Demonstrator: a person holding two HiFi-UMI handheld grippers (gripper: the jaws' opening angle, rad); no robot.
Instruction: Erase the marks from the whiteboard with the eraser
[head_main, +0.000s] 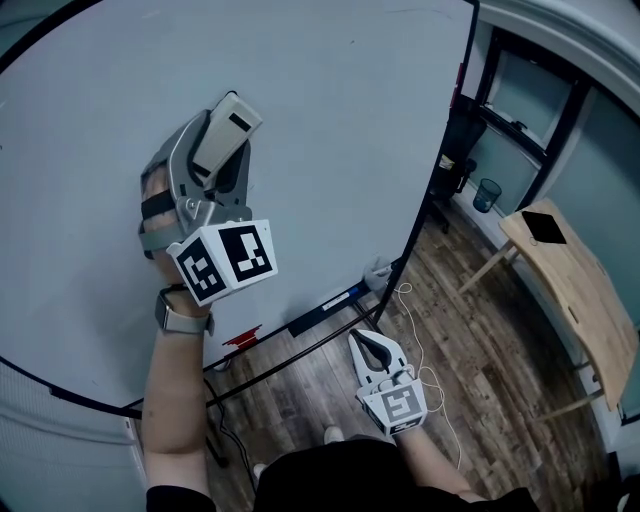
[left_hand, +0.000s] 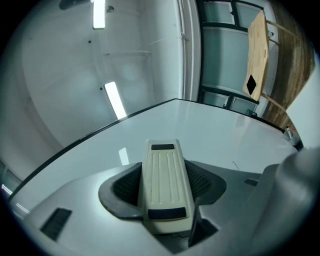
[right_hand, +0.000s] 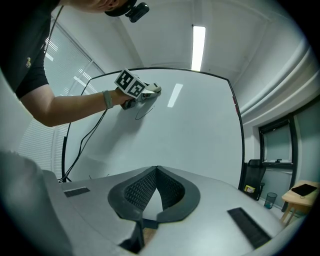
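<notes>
The whiteboard (head_main: 330, 130) fills most of the head view. My left gripper (head_main: 215, 165) is raised against its left part, shut on a cream eraser (head_main: 228, 135) that sticks out past the jaws. In the left gripper view the eraser (left_hand: 165, 182) lies lengthwise between the jaws, over the whiteboard (left_hand: 215, 135). The right gripper view shows a thin dark curved mark (right_hand: 145, 111) on the whiteboard (right_hand: 195, 135), just below the left gripper (right_hand: 145, 92). My right gripper (head_main: 375, 350) hangs low over the floor, shut with nothing in it; its jaws (right_hand: 156, 172) touch at the tips.
The board's black stand and its tray (head_main: 325, 308) run along the lower edge. To the right stands a wooden table (head_main: 580, 300) with a black phone (head_main: 545, 227). A blue cup (head_main: 487, 194) sits by the window, and a white cable (head_main: 420, 335) lies on the wood floor.
</notes>
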